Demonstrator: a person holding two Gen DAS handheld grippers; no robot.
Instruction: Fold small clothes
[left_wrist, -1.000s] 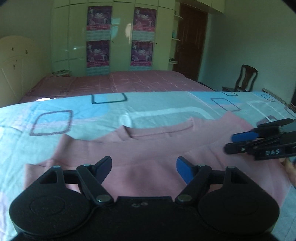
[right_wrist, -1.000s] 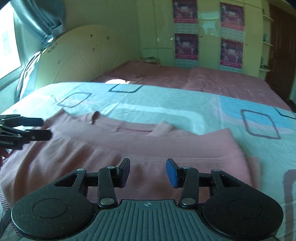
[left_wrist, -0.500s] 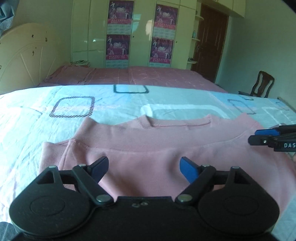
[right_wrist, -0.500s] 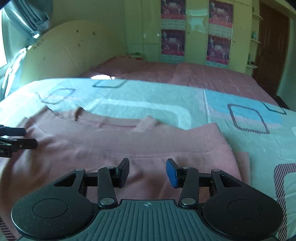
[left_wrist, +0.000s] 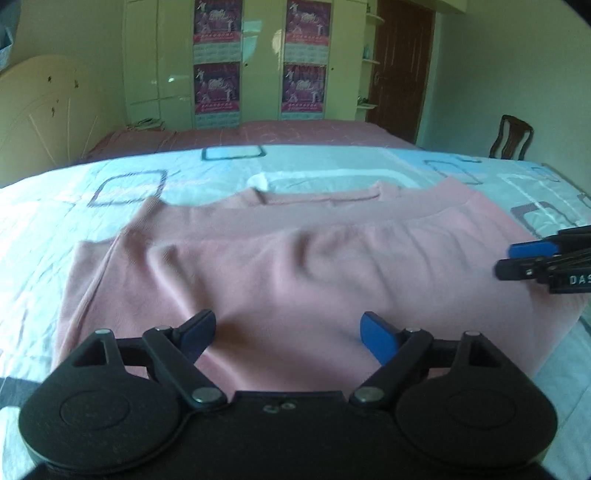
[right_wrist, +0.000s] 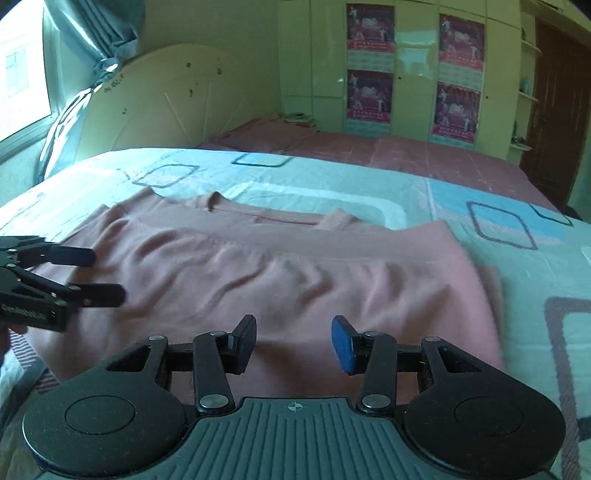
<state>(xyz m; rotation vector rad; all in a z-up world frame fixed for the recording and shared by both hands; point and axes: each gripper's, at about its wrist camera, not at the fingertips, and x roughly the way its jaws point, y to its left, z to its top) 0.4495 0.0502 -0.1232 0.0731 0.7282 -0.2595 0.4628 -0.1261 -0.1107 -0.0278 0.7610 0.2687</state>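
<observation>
Now, garment: pink top folded, flat on the patterned bedsheet.
Left gripper: jaws opening wide, nothing between.
Right gripper: jaws parted, empty.

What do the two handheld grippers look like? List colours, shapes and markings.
Both are black with two round discs at the base and jointed linkage arms with silver pivot pins. The left gripper has blue-faced fingers. The right gripper has a ribbed grey body and white lettering on its side.

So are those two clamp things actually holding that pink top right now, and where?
Nothing is held. The left hand-held gripper, its jaws opening, and the right hand-held gripper both hover empty above the pink top.
</observation>
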